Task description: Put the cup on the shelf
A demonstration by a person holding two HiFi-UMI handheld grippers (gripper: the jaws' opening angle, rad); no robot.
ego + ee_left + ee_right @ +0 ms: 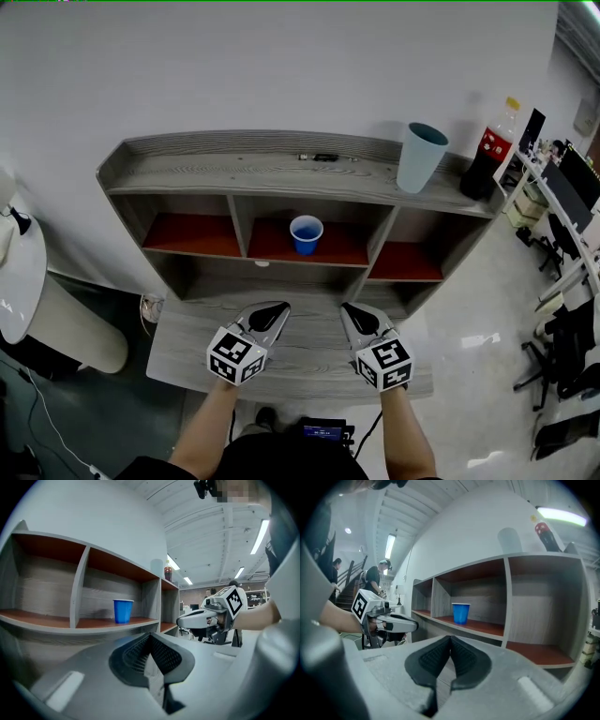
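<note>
The blue cup [306,234] stands upright, mouth up, in the middle compartment of the shelf [216,171], towards the front of its floor. The shelf is grey wood grain, with three open compartments in a row (each floored in red-brown) under a broad top board.

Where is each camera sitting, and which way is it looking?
Head view: on the person's head, looking steeply down at shelf, blue cup, forearms, left gripper, right gripper.
Left gripper view: on the left gripper, facing the shelf past its shut jaws; right gripper shows.
Right gripper view: mirrored; left gripper shows.
All share the blue cup.
</note>
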